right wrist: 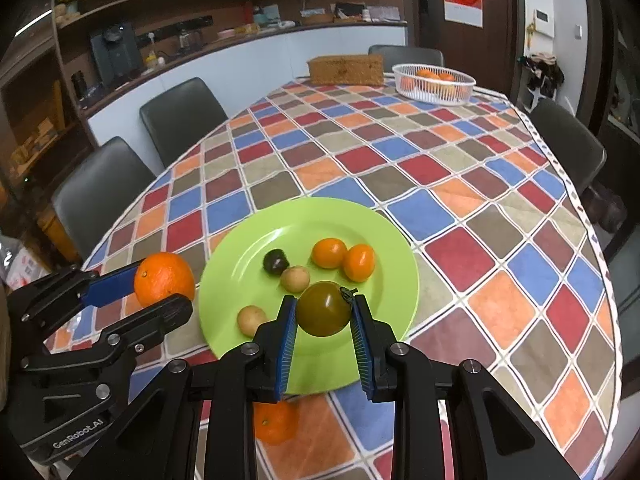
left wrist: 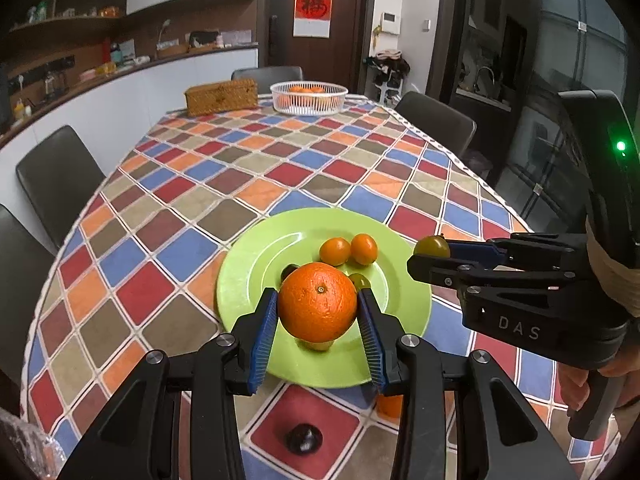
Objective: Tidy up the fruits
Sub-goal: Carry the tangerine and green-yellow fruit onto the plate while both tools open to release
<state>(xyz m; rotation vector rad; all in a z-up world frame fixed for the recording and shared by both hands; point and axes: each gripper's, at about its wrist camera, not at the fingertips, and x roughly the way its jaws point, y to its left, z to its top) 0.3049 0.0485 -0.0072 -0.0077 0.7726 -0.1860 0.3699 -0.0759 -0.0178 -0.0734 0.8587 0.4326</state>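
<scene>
My left gripper point(left wrist: 318, 304) is shut on a large orange point(left wrist: 317, 302) and holds it above the near part of the green plate point(left wrist: 248, 264); it also shows in the right wrist view point(right wrist: 164, 280) at the plate's left edge. My right gripper point(right wrist: 324, 310) is shut on a green-brown tomato point(right wrist: 325, 309) above the plate point(right wrist: 240, 256); the tomato shows in the left wrist view point(left wrist: 432, 246) too. On the plate lie two small oranges point(right wrist: 343, 258), a dark fruit point(right wrist: 275, 261) and two pale round fruits point(right wrist: 295, 279).
A dark fruit point(left wrist: 303, 437) and a mandarin point(right wrist: 276, 422) lie on the checked tablecloth near the front edge. A white basket point(left wrist: 308, 98) with oranges and a wicker box point(left wrist: 221, 97) stand at the far end. Chairs surround the table.
</scene>
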